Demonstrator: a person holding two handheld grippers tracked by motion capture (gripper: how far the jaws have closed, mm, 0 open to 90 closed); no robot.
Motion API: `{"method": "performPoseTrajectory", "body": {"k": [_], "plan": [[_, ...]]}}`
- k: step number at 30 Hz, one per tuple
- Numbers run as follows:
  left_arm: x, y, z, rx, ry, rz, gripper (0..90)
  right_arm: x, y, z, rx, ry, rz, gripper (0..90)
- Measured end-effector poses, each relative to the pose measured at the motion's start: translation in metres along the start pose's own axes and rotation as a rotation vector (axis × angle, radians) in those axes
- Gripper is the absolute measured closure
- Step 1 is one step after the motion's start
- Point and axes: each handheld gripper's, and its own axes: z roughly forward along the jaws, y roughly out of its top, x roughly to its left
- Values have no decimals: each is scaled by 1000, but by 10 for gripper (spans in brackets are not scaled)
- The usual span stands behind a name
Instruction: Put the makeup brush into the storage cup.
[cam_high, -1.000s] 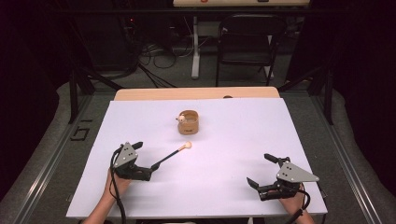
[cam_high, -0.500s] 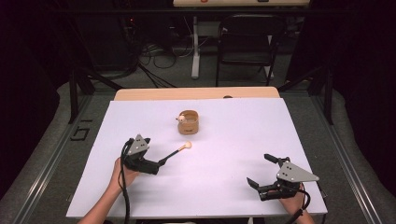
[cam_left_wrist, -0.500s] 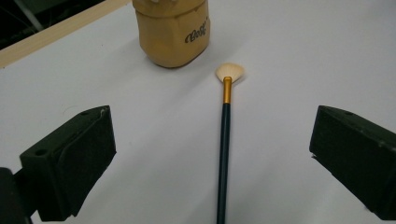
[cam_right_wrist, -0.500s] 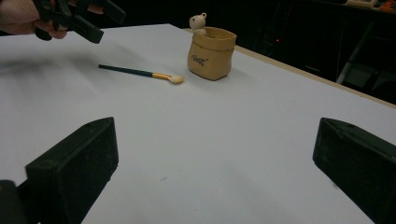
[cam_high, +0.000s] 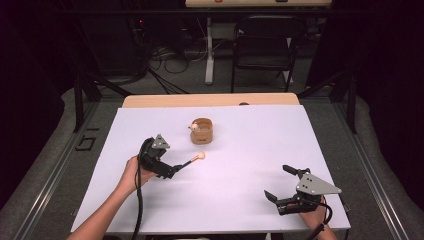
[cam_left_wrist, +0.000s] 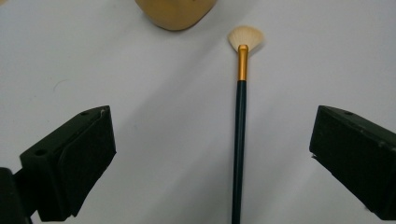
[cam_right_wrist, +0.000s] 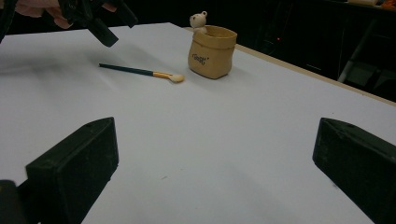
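- Left gripper (cam_left_wrist: 212, 154): jaws wide apart, empty, straddling the makeup brush (cam_left_wrist: 240, 135) lying mid-table
- Right gripper (cam_high: 287, 186): jaws wide apart, empty, near the table's (cam_high: 240, 200) front right corner

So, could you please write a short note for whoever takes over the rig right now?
Left gripper: open, raised just above the table, jaws either side of the brush's dark handle, not closed on it.
Right gripper: open, holding nothing, near the table's front right.
Brush: lies flat on the white table, bristle end toward the pouch, apart from it.
Pouch-shaped holder: upright at mid-table, a small bear figure at its rim.
Done: left gripper lined up over the handle.
Left: lower, close on the handle, lift; likely stand the brush in the holder.
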Motion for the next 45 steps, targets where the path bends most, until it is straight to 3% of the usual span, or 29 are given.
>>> {"method": "performPoseTrajectory", "body": {"k": [4, 17, 18, 20, 26, 35, 45], "plan": [[-1, 10, 5, 82, 2, 17, 43, 0, 0, 0, -2, -2, 1, 0], [-3, 31, 17, 236, -7, 34, 204, 0, 0, 0, 5, 3, 3, 0], [-3, 33, 20, 266, -10, 39, 243, 0, 0, 0, 7, 3, 6, 0], [-3, 33, 21, 278, -16, 35, 255, 0, 0, 0, 7, 3, 6, 0], [-4, 38, 28, 347, -41, 45, 402, 0, 0, 0, 9, 3, 4, 0], [-6, 39, 38, 400, -80, 63, 588, 0, -1, 0, 2, 2, 8, 0], [-6, 39, 46, 429, -116, 57, 692, -1, 0, 0, 2, 2, 3, 0]]}}
